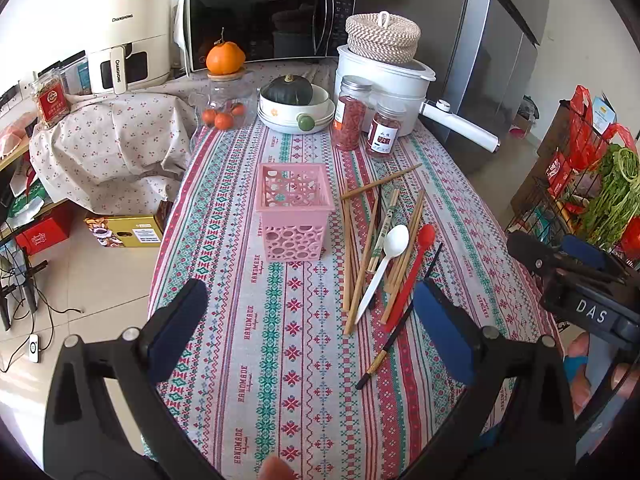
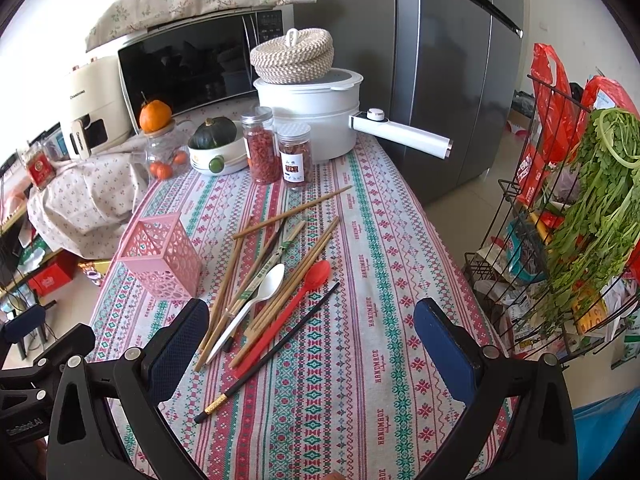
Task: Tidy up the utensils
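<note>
Grippers: left gripper (image 1: 308, 332) and right gripper (image 2: 312, 340) hung over the table, jaws spread wide, gripping nothing.
Utensils: wooden chopsticks (image 2: 280, 268), white spoon (image 2: 256, 300), red spoon (image 2: 296, 304) and black chopstick (image 2: 272, 348) lay loose on the tablecloth (image 2: 360, 360).
Holder: pink basket (image 1: 294, 212) stood upright just left of the pile.

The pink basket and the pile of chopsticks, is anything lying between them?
No. In the left wrist view, only bare patterned tablecloth shows between the pink basket and the chopsticks.
</note>
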